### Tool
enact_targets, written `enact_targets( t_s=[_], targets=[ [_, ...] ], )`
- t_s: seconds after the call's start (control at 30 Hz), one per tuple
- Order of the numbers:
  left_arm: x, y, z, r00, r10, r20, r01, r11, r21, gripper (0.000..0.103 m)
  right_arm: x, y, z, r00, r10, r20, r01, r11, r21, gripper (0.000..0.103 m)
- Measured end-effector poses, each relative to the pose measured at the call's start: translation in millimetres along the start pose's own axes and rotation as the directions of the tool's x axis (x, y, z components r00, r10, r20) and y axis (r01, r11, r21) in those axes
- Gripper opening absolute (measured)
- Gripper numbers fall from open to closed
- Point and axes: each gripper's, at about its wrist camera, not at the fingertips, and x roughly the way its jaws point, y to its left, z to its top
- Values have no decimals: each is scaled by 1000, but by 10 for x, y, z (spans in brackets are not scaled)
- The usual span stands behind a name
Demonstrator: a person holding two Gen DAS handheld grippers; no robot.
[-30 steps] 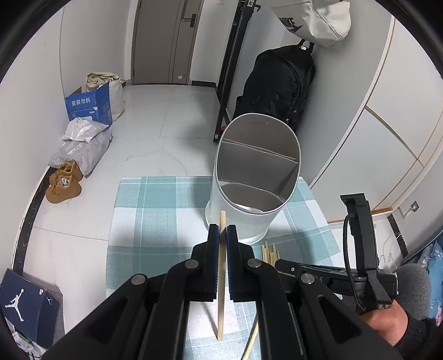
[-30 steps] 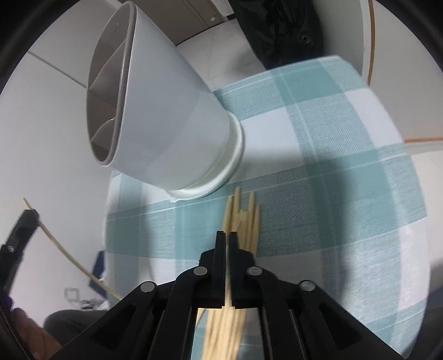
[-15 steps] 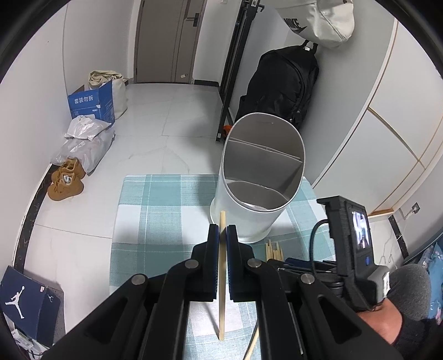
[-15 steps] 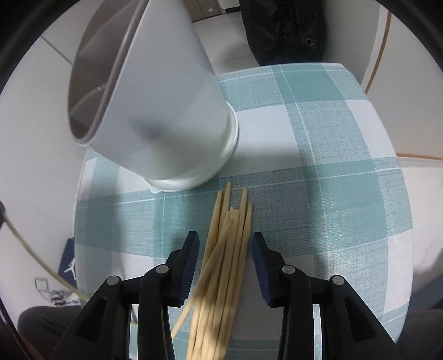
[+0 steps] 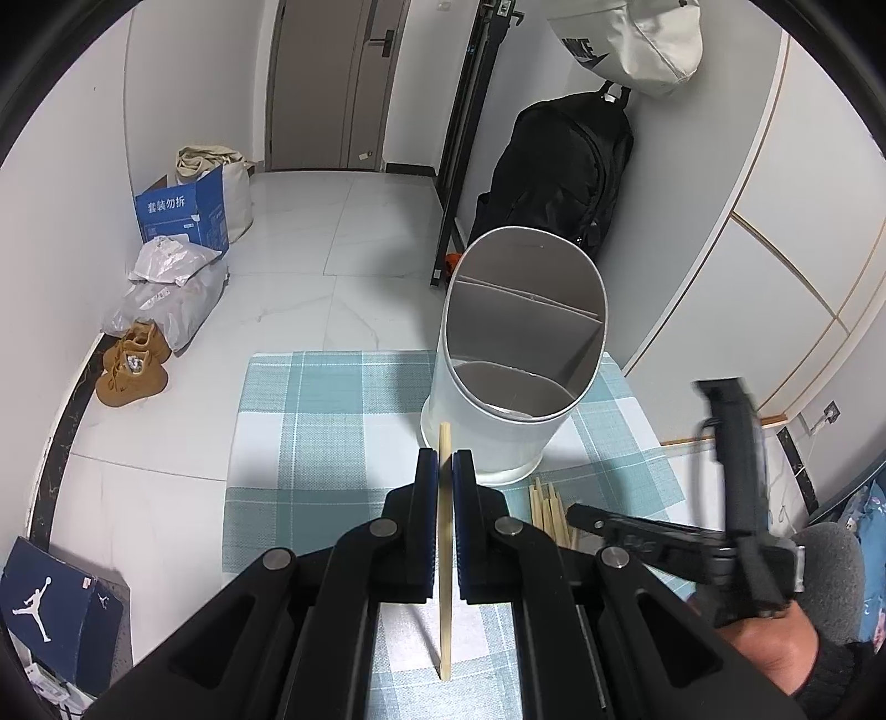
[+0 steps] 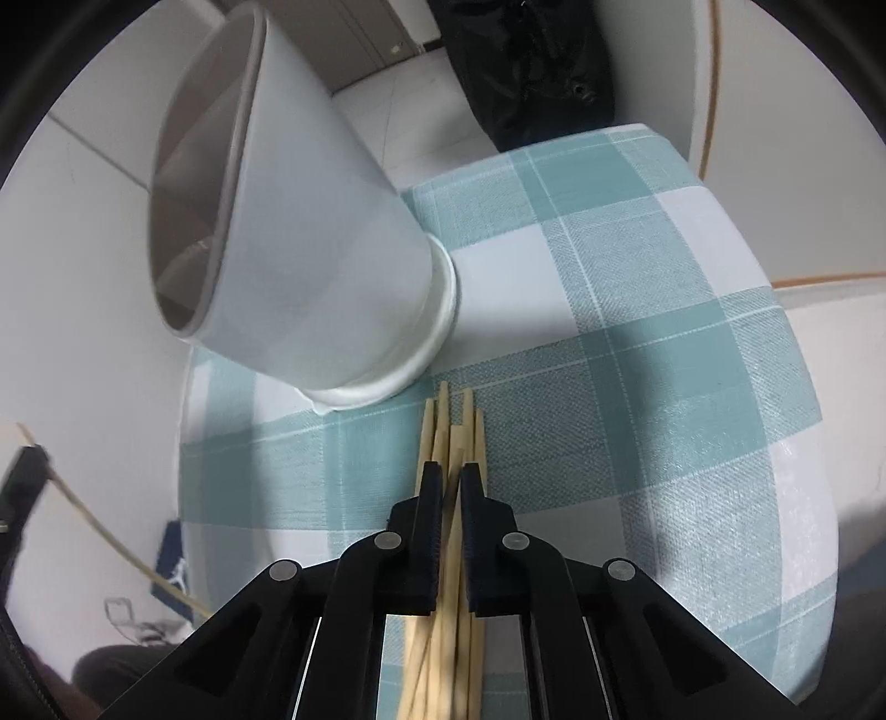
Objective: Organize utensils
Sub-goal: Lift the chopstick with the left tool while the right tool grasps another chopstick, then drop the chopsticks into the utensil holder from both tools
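Left view: left claw (image 5: 446, 462) pinched one chopstick (image 5: 444, 554) before white holder (image 5: 518, 360) on checked cloth (image 5: 332, 421); black backpack (image 5: 559, 171), Nike bag (image 5: 626, 39), Jordan box (image 5: 55, 603) around | Right view: right claw (image 6: 451, 476) nearly closed over chopstick pile (image 6: 459, 443), grip unclear, holder just beside.

left gripper (image 5: 444, 468) clamped shut, right gripper (image 6: 451, 479) nearly closed

Ahead of my left gripper (image 5: 444, 462), the holder (image 5: 515, 376) stands close, blocking the straight path; bare cloth (image 5: 332, 432) lies open to its left. My right gripper (image 6: 452, 477) sits low over the chopstick pile (image 6: 451, 437), holder just beyond; open cloth to the right.
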Motion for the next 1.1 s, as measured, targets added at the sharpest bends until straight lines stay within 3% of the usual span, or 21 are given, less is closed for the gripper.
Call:
enact_targets(
  t_s=[0.2,0.37,0.5,0.73,1.1],
  targets=[
    [-61,-19,-40,1000,-10,8,10,1000,16,2,-437,-21,-69,983,132,125,-124,990,-66,4],
    [-129,-23,3,999,-36,5,36,999,10,2,-892,146,-198,947,223,232,-172,959,-224,4],
    [-200,-62,46,999,-48,6,48,999,8,1,-1107,284,-246,922,259,287,-167,936,-309,4],
    [-329,-277,162,999,-17,41,13,996,92,1,-1488,473,-337,877,298,377,-130,902,-412,4],
    [-558,-366,589,995,-50,82,42,994,102,1,-1870,513,1,813,348,467,-148,899,-413,4]
  ],
)
